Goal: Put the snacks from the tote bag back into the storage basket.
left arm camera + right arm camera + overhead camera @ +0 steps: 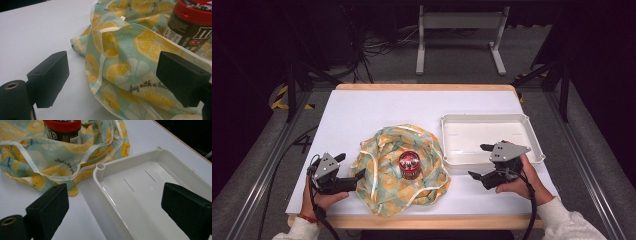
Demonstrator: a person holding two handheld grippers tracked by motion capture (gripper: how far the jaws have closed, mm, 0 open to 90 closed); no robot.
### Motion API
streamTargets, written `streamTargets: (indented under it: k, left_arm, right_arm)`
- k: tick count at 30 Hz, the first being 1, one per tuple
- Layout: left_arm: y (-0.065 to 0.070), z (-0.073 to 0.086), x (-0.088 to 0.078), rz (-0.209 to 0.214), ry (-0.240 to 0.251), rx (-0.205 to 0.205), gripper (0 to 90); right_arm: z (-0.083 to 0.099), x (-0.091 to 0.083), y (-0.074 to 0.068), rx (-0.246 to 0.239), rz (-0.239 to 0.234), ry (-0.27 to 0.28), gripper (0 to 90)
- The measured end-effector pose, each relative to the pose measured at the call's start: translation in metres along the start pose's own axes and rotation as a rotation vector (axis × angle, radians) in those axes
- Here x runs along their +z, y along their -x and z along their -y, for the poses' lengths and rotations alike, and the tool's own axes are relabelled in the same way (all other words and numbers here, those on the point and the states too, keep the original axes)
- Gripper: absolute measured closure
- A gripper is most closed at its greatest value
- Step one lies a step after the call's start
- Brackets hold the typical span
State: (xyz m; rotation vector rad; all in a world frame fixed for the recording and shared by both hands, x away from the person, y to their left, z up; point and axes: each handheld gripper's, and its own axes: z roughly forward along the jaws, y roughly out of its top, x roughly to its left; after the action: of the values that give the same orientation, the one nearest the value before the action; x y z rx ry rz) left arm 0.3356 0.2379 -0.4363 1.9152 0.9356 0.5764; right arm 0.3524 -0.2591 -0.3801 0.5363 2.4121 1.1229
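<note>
The red-lidded jar (409,164) stands on the lemon-print cloth (387,185) between both tongs; left tongs (350,168) gape at its edge; right tongs (480,161) gape beside the white tray (492,120).

I see a white-topped table (377,107) with a wooden edge. On it lies a crumpled lemon-print cloth (384,172) near the middle, and just beside it, to the right, an empty white plastic tray (452,122).

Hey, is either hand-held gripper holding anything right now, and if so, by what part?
Nothing is held. The left hand-held gripper is open beside the lemon-print cloth; the right hand-held gripper is open over the white plastic tray.
</note>
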Motion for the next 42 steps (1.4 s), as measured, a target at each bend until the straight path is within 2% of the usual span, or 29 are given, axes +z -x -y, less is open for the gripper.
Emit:
streamTargets:
  k: [3,5,7,10,11,13,14,17,19,20,25,32,36,37,38,40,41,42]
  left_arm:
    - [0.001,0.000,-0.001,-0.004,-0.002,0.014,11.8]
    - [0.000,0.000,-0.003,-0.012,0.001,0.003,11.8]
    - [0.000,0.001,-0.004,-0.017,0.000,0.003,11.8]
    - [-0.001,0.001,-0.004,-0.020,0.003,0.002,11.8]
    - [-0.001,0.001,-0.004,-0.020,0.003,-0.001,11.8]
    - [-0.001,0.001,-0.004,-0.020,0.001,0.000,11.8]
    - [-0.001,0.002,-0.004,-0.024,0.002,0.004,11.7]
    - [-0.001,0.002,-0.004,-0.019,0.006,0.002,11.6]
    - [-0.001,0.002,-0.005,-0.024,0.008,0.009,11.5]
    - [-0.001,0.003,-0.006,-0.019,0.011,0.004,11.5]
    - [-0.001,0.005,-0.008,-0.029,0.011,0.005,11.5]
    - [-0.002,0.008,-0.009,-0.031,0.013,-0.006,11.4]
    - [-0.001,0.009,-0.009,-0.030,0.002,0.002,11.4]
    - [-0.001,0.010,-0.009,-0.031,0.002,0.001,11.4]
    - [-0.002,0.010,-0.009,-0.032,0.004,0.001,11.4]
    - [-0.002,0.010,-0.010,-0.031,0.004,-0.003,11.4]
    - [-0.002,0.010,-0.010,-0.033,0.004,0.001,11.4]
    - [-0.001,0.010,-0.010,-0.032,0.004,0.000,11.4]
  right_arm:
    - [-0.012,0.007,0.000,-0.019,-0.010,0.006,9.9]
    - [-0.022,0.015,0.001,-0.031,0.016,-0.007,9.1]
    - [-0.030,0.021,0.000,-0.056,-0.013,-0.002,13.2]
    - [-0.040,0.029,-0.001,-0.084,-0.027,-0.007,13.1]
    - [-0.052,0.036,-0.004,-0.107,-0.064,-0.010,14.1]
    - [-0.058,0.040,-0.005,-0.113,-0.070,-0.016,14.0]
    - [-0.067,0.047,-0.007,-0.122,-0.103,-0.030,14.2]
    - [-0.076,0.055,-0.008,-0.121,-0.115,-0.043,14.2]
    - [-0.082,0.062,-0.009,-0.114,-0.149,-0.052,14.6]
    - [-0.087,0.068,-0.010,-0.129,-0.158,-0.062,14.8]
    - [-0.098,0.081,-0.015,-0.125,-0.193,-0.079,14.5]
    - [-0.107,0.099,-0.024,-0.147,-0.236,-0.114,14.4]
    - [-0.111,0.107,-0.031,-0.153,-0.252,-0.101,16.5]
    - [-0.112,0.109,-0.032,-0.144,-0.273,-0.090,16.7]
    - [-0.113,0.111,-0.034,-0.144,-0.288,-0.095,16.6]
    - [-0.114,0.115,-0.038,-0.154,-0.288,-0.109,16.1]
    - [-0.114,0.118,-0.039,-0.150,-0.306,-0.116,16.1]
    - [-0.115,0.120,-0.040,-0.159,-0.300,-0.120,15.8]
